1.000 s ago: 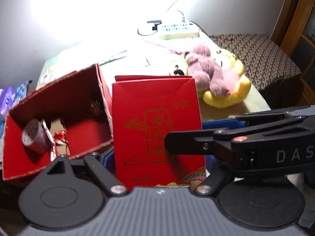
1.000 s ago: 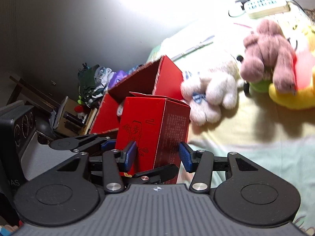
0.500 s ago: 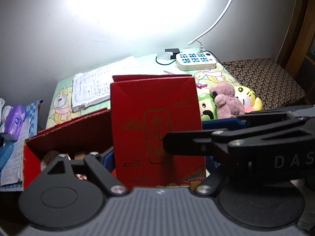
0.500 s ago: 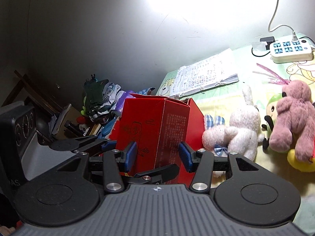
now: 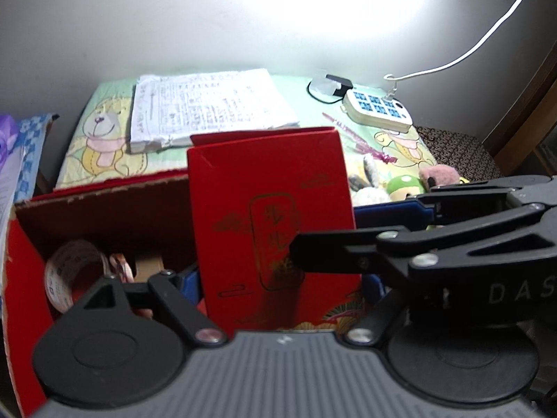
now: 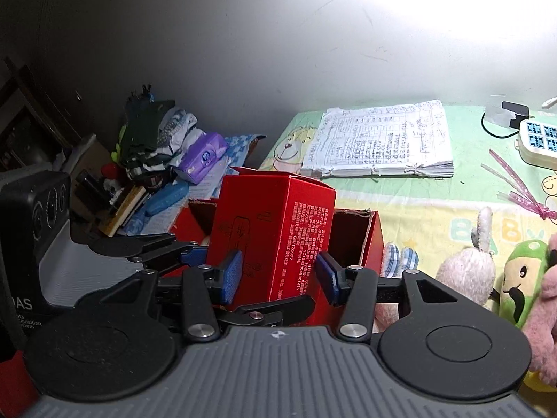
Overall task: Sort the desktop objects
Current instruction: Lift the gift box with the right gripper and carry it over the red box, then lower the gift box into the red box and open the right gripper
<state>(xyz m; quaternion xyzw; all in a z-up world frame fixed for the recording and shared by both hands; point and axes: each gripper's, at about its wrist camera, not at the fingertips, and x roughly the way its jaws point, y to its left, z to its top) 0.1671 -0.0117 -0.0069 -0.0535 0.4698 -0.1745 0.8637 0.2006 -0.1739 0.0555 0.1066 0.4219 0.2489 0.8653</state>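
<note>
Both grippers share one upright red carton (image 5: 275, 230), prob. for a steady two-sided hold while it goes beside or into the open red box (image 5: 104, 216). Left gripper (image 5: 278, 278) fingers clamped on its lower sides; right gripper (image 6: 278, 275) fingers bracket it from the other angle, pads look touching, contact not certain. Carton sits at the surface's left edge, plush toys (image 6: 466, 275) near the right.

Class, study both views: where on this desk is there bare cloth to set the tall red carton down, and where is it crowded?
Bare cloth lies between the paper stack and the plush toys, and right of the open red box. It is crowded by the toys, near the power strip, and at the clutter pile off the desk's left edge.
</note>
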